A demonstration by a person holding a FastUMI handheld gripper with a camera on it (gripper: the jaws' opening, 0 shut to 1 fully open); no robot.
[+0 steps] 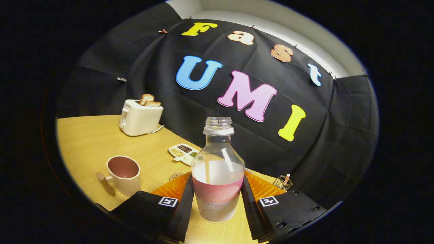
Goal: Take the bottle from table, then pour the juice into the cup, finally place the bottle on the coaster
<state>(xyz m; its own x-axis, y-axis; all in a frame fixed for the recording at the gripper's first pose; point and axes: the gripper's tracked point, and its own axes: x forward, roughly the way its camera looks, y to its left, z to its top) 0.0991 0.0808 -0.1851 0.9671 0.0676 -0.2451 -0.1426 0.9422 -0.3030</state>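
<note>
Now, step in hand: taking the bottle (218, 176) off the table (88, 142), lift judged only just begun or about to begin; base looks at or barely above the wood, cannot tell which.
Gripper (217, 200): clamped on the bottle, one finger pressed to each flank at the labelled band, roughly at 9 and 3 o'clock of the body.
Bottle: upright between the fingers, uncapped, clear, pale liquid reaching a little above the band; neck and open mouth standing well above the fingertips.
How to do it well: keep the squeeze firm and even, since a thin plastic wall probably gives and a hard pinch could push juice toward the open mouth; raise straight up, mouth held at 12 o'clock, no tilt until over the cup.
Cup (123, 175): at about 9 to 10 o'clock from the bottle, near it but apart, handle turned toward the fingers' side, mouth open and looking empty.
Coaster (175, 176): probably the small round disc peeping out just beyond the left finger, between cup and bottle; mostly hidden, so not certain.
Risk: swinging toward the cup too fast with no cap on.
</note>
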